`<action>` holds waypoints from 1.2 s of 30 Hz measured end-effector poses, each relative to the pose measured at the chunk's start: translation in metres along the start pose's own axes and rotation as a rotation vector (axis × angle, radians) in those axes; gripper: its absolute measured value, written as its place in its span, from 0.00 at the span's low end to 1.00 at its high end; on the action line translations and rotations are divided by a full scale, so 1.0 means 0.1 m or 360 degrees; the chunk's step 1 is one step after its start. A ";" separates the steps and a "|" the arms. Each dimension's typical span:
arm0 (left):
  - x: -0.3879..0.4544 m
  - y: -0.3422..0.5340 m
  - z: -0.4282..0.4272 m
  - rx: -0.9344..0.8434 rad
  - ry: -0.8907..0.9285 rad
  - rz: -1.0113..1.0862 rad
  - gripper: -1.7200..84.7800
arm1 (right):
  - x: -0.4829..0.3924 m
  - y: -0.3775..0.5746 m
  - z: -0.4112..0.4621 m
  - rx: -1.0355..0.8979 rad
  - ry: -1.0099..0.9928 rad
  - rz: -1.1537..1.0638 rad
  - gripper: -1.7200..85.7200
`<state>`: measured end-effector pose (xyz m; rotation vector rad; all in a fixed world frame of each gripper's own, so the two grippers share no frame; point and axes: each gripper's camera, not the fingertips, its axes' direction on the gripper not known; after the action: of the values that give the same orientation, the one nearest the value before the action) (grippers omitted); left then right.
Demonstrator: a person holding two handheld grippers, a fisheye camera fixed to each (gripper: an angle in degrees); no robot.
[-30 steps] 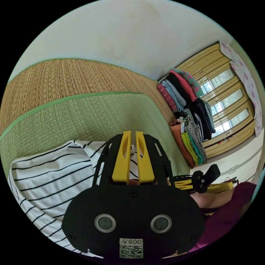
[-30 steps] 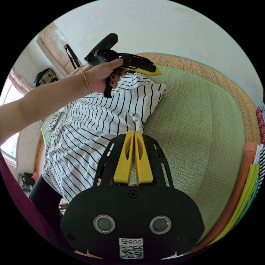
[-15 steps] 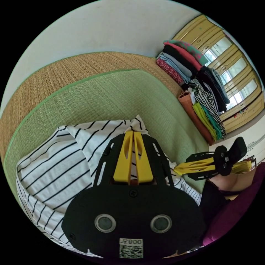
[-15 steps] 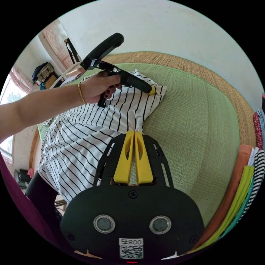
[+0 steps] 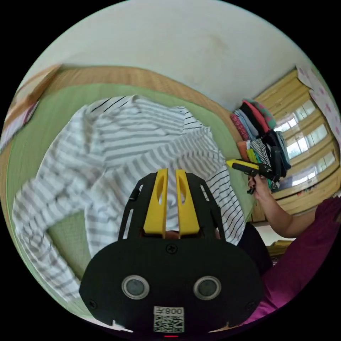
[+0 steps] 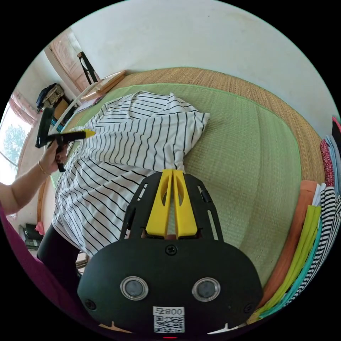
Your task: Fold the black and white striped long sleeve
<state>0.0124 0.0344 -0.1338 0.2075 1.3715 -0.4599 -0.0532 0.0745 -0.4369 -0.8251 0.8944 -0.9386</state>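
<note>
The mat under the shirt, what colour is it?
Green mat, woven, edged by tan straw; the right gripper view shows it best.

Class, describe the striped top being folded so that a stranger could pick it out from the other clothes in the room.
Find the green mat against the pale wall. The striped top lies spread across it, one corner pinched in the right claw. Unlike the folded clothes stacked at the mat's edge, it lies unfolded, white with thin black stripes.

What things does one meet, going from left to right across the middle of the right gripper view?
Person's hand holding the left gripper → striped shirt → green mat → stack of folded clothes.
</note>
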 end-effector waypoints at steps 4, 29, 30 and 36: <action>-0.34 0.25 -0.56 0.0054 0.0111 -0.0245 0.05 | -0.22 -0.21 -0.03 -0.0070 0.0014 -0.0053 0.02; -0.80 0.03 -4.52 0.0643 -0.0339 -0.0912 0.04 | -2.44 -1.94 -1.16 -0.0238 -0.0422 -0.0714 0.05; -0.77 0.00 -4.65 0.0680 -0.0328 -0.0899 0.03 | -2.63 -2.05 -1.22 -0.0233 -0.0451 -0.0780 0.04; -0.32 -0.48 -5.74 0.0882 -0.0252 -0.0590 0.03 | -3.49 -2.54 -1.65 -0.0121 -0.0576 -0.1063 0.06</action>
<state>-0.5248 0.2299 -0.2096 0.3614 1.1024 -1.1435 -0.3884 0.2692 -0.1858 -1.3511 0.3323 -1.2760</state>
